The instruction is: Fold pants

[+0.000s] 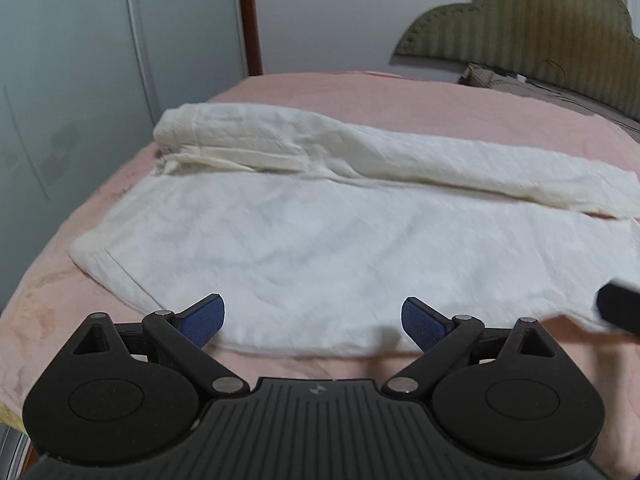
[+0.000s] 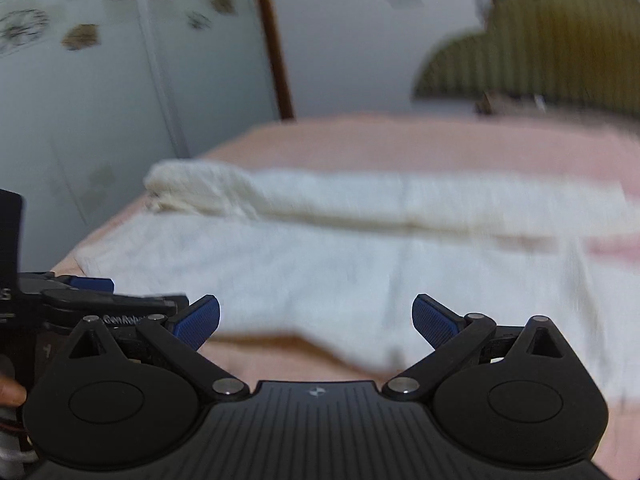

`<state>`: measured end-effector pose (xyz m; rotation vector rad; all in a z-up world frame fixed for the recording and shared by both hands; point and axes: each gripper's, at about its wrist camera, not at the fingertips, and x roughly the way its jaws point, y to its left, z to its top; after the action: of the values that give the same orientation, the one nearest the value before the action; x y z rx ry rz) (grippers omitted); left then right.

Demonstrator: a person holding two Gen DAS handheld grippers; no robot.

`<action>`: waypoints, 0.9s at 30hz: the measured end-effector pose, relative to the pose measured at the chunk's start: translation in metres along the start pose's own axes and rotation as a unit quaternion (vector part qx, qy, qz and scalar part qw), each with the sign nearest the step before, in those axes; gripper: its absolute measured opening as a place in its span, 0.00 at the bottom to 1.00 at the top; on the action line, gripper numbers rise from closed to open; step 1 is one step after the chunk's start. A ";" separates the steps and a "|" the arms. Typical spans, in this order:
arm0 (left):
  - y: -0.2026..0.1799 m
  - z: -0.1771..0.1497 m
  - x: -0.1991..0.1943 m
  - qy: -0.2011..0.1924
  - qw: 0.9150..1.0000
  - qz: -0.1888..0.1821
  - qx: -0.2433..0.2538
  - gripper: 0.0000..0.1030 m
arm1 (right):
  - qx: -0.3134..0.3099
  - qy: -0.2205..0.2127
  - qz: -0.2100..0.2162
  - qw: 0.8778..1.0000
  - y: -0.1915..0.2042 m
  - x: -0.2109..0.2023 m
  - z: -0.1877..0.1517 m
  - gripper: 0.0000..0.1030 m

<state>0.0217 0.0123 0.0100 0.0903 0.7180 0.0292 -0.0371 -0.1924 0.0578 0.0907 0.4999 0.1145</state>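
Note:
White pants lie flat on the pink bed, waist at the left, legs running to the right. The far leg is partly doubled over along the middle. My left gripper is open and empty, its blue pads just above the pants' near edge. My right gripper is open and empty above the near edge of the pants further right; this view is blurred. The left gripper shows at the left edge of the right wrist view. A tip of the right gripper shows at the right edge of the left wrist view.
An olive padded headboard stands at the back right, with dark bedding in front of it. Pale wardrobe doors with flower marks stand close along the bed's left side. A brown post rises behind the bed.

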 end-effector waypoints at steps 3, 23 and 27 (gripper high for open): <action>0.010 0.013 0.011 0.005 1.000 0.001 -0.013 0.91 | -0.128 -0.031 0.011 0.991 0.012 0.019 0.015 1.00; 0.060 0.020 0.068 0.022 0.995 0.064 -0.069 0.92 | -0.302 -0.017 0.049 0.952 0.006 0.243 0.114 1.00; 0.050 0.015 0.072 0.006 0.995 0.085 -0.041 0.93 | -0.209 0.020 0.097 0.973 -0.007 0.293 0.134 0.79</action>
<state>0.0856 0.0652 -0.0213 0.0725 0.7183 0.2230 0.2836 -0.1687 0.0358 -0.2767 0.4970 0.4105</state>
